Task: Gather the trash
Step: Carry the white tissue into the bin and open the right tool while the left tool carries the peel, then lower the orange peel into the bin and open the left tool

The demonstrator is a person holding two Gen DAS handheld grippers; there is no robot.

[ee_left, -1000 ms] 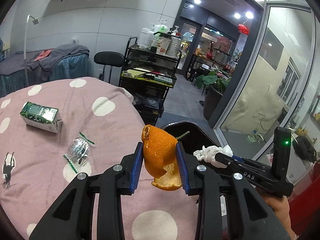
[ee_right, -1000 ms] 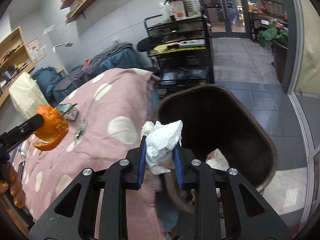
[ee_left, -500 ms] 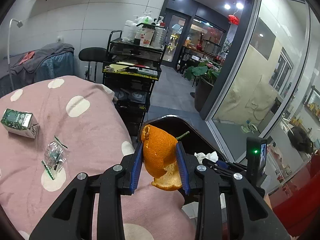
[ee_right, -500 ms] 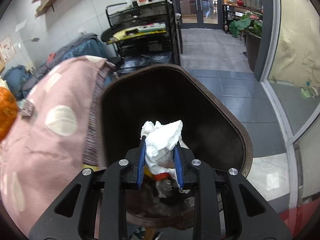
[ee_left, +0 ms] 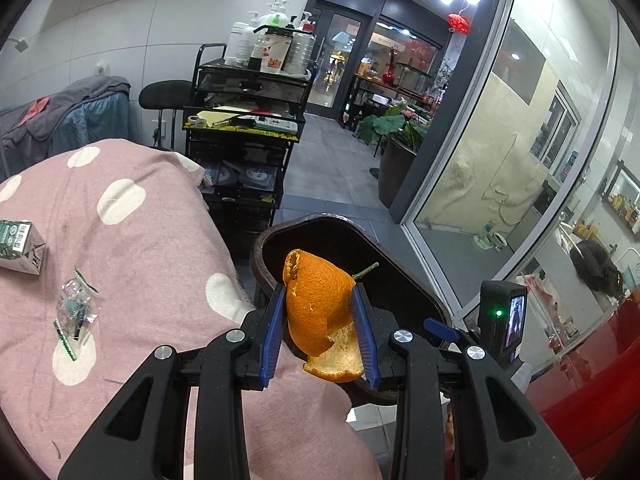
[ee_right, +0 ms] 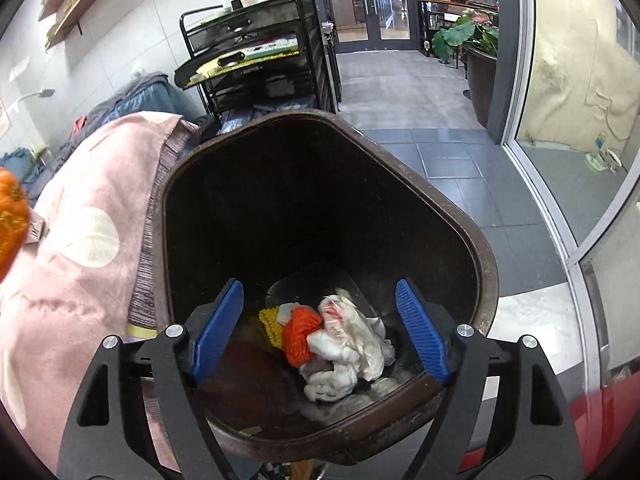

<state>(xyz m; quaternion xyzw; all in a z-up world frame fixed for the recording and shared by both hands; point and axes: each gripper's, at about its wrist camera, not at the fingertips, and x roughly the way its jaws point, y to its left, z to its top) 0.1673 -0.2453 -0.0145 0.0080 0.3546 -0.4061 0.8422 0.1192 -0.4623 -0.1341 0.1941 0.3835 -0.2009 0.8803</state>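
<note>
While the curled orange peel (ee_left: 320, 300) sits pinched between the blue pads of the left hand-held gripper (ee_left: 320, 320), just short of the dark brown plastic bin (ee_right: 486, 264), the crumpled white tissue (ee_right: 344, 352) lies at the bin's bottom beside an orange net. Above it, the right hand-held gripper (ee_right: 320, 334) is opening, with nothing between its jaws. On the pink spotted blanket (ee_left: 132, 240) remain a green carton (ee_left: 20, 246) and a clear wrapper (ee_left: 74, 312).

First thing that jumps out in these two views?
The orange peel clamped in the left gripper, beside the dark bin. Then the right gripper, jaws opening and empty, over that bin, with white tissue lying at the bottom.
</note>
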